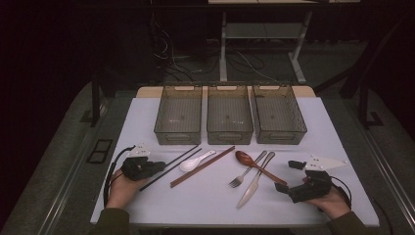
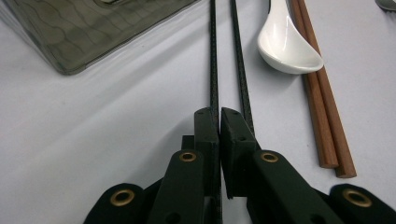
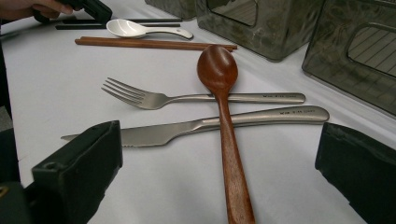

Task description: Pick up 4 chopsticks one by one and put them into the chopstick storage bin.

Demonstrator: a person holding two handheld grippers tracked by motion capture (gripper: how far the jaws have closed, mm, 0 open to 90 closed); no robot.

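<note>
Left gripper [image 2: 219,114] has its jaws pinched together on one black chopstick [image 2: 213,70], which runs straight ahead from its tips; the second black chopstick [image 2: 240,70] lies just beside (white spoon [image 2: 287,42] and brown chopsticks [image 2: 322,102] off to its right). Right gripper [image 3: 219,163] stands wide open, the wooden spoon [image 3: 224,116] between its jaws, crossing fork [image 3: 187,98] and knife [image 3: 196,126].

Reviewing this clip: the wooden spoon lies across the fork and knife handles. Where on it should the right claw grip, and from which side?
Probably the bare lower handle of the wooden spoon, from above, with the jaws either side of it. There it lies alone on the table, nearest the open right claw. Farther up, it crosses the knife and fork, so a grip there risks dragging them.
</note>
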